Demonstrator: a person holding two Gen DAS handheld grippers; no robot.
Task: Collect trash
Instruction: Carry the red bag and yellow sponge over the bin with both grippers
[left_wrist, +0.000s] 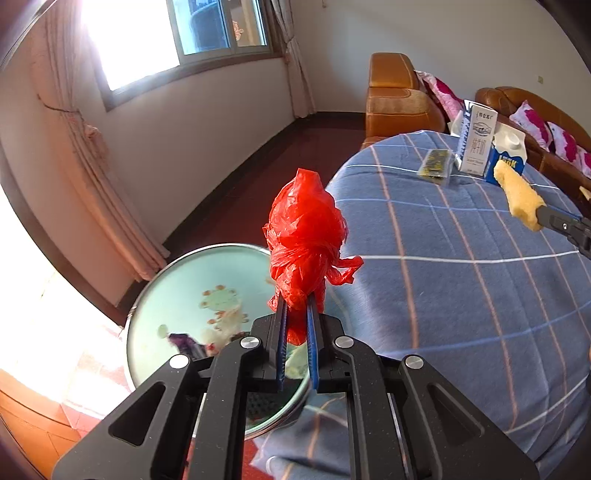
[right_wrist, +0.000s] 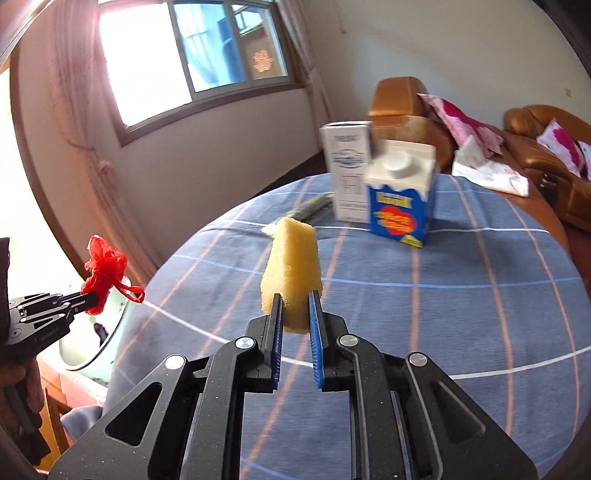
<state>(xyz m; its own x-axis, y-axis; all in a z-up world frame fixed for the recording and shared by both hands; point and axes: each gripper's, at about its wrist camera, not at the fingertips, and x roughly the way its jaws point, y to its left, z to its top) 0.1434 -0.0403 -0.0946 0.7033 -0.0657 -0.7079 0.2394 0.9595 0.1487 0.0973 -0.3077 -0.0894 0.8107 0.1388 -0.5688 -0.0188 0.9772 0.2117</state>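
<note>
- Red plastic bag (left_wrist: 306, 236), crumpled into a wad, is clamped in the left claw (left_wrist: 296, 306); its blue-lined fingers are narrow, pinching the wad's lower end, the bulk standing up beyond the tips.
- Left wrist view: bag held in the air over the edge of the worktop (left_wrist: 461, 295), which wears a blue checked cloth; a round pale-green bin (left_wrist: 177, 295) sits below and left of the worktop, some scraps visible inside.
- On the far side of the worktop: a white carton (left_wrist: 476, 142) upright, a blue-and-white carton (left_wrist: 508, 153) touching its right side, a dark flat packet (left_wrist: 436, 166) lying just left of the white carton.
- Right claw (left_wrist: 543, 218) enters at the right edge above the worktop, holding a yellow sponge (left_wrist: 519, 197).
- Right wrist view: right claw (right_wrist: 295, 299) narrow on the yellow sponge (right_wrist: 291, 266), gripping its lower part; sponge points up, off the worktop (right_wrist: 443, 314).
- Both cartons beyond the sponge, blurred: white carton (right_wrist: 347, 170) behind, blue-and-white carton (right_wrist: 400, 195) in front and right; dark flat packet (right_wrist: 308, 208) left of them, partly hidden.
- Left claw (right_wrist: 92, 295) at far left of the worktop, clamped on the red plastic bag (right_wrist: 103, 273) above the round pale-green bin (right_wrist: 118, 332).
</note>
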